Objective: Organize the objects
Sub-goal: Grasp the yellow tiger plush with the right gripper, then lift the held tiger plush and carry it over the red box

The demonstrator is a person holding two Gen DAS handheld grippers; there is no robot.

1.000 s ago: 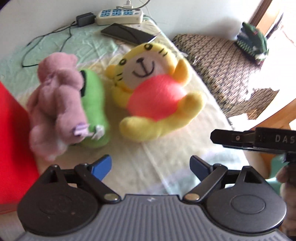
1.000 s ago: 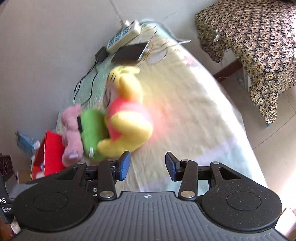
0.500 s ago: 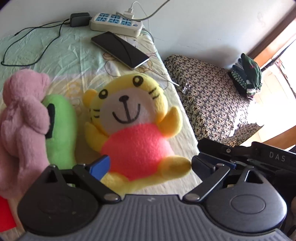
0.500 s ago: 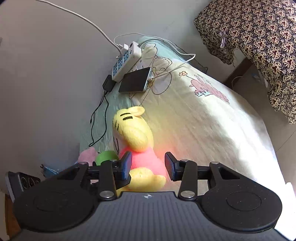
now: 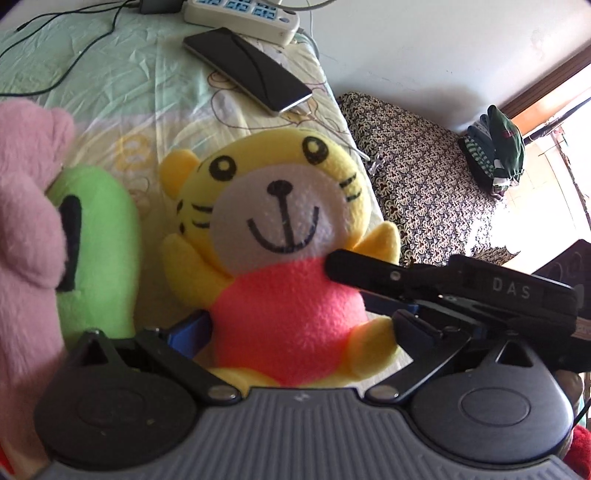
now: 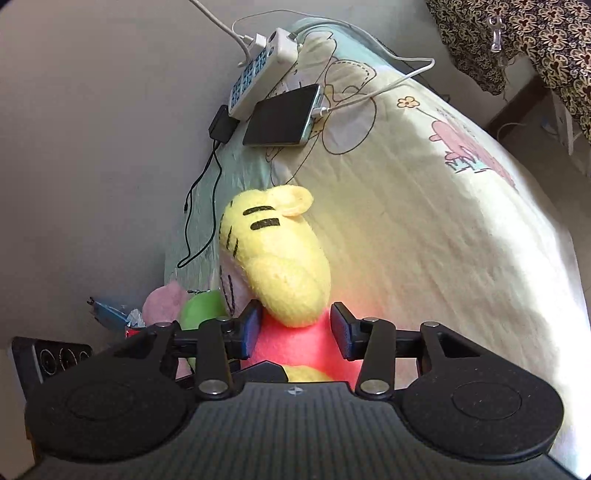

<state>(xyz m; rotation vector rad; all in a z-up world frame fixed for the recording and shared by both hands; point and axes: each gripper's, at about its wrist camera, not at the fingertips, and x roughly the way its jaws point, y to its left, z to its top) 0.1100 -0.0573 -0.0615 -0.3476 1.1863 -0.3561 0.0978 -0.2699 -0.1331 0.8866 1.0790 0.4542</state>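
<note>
Three plush toys lie on the bed: one yellow tiger (image 5: 280,236), one green toy (image 5: 99,251) just left of it, one pink toy (image 5: 26,229) beyond that. Behind the tiger sit one phone (image 5: 247,68) and one power strip (image 5: 240,14) (plugs in it).

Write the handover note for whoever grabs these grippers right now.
Left gripper: open, fingers either side of the yellow tiger plush at its red belly.
Right gripper: open, straddling the same plush from its side.
The tiger lies on the bed sheet beside the green plush and pink plush.
Done: neither gripper has closed on anything.
Left: close on the tiger, lift it, then sort the other plushes.
</note>
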